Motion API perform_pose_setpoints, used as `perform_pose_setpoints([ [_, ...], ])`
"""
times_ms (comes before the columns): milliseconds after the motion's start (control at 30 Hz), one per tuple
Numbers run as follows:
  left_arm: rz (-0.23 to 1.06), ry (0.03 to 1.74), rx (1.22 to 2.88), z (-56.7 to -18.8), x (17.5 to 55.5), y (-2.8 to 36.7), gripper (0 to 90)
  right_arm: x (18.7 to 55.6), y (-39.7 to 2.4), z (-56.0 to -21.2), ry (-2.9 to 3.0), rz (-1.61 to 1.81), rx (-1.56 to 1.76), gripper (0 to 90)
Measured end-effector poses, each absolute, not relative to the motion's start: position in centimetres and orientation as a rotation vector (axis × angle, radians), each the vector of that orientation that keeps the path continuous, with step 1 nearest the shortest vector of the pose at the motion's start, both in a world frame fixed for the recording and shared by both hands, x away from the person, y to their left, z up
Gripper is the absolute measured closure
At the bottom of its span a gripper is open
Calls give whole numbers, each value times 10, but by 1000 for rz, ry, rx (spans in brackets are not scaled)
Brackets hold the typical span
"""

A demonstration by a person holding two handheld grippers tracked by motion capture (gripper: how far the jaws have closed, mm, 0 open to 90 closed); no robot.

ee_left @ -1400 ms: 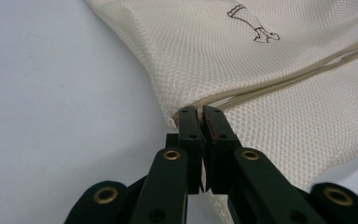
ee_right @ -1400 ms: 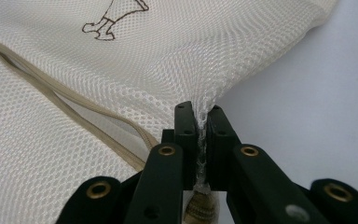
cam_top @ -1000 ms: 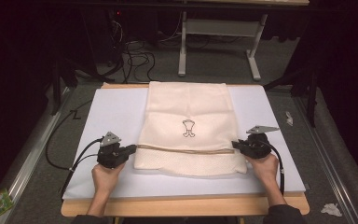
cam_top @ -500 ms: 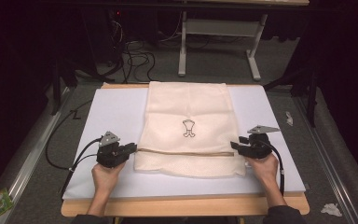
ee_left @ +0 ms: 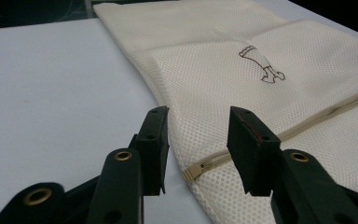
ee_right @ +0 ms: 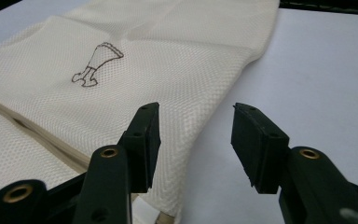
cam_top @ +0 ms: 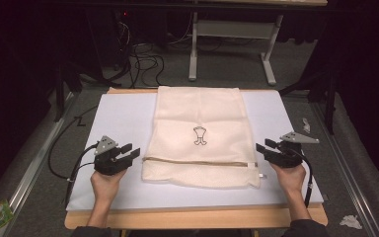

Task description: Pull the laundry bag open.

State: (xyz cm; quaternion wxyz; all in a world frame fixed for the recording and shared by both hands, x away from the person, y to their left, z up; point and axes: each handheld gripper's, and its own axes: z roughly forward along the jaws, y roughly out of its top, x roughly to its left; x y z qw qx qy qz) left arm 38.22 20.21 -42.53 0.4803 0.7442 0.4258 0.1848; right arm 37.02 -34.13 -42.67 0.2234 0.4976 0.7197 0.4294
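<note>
Mesh bag (cam_top: 199, 138) (cream) lies on white tabletop (cam_top: 118, 118).

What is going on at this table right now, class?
A person is working on a cream mesh laundry bag lying flat on a white board, with a tool in each hand. The left tool and the right tool sit at either end of the bag's zip, just off the fabric. Both have just been opening their jaws, with nothing between them, so the bag lies free.
</note>
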Motion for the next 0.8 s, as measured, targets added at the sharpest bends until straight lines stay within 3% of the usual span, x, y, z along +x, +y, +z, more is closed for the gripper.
perform_pose_setpoints([
  [800, 522, 1124, 1717, -424, 390, 228, 506, 362, -380, -427, 1847, 1215, 1469, 560],
])
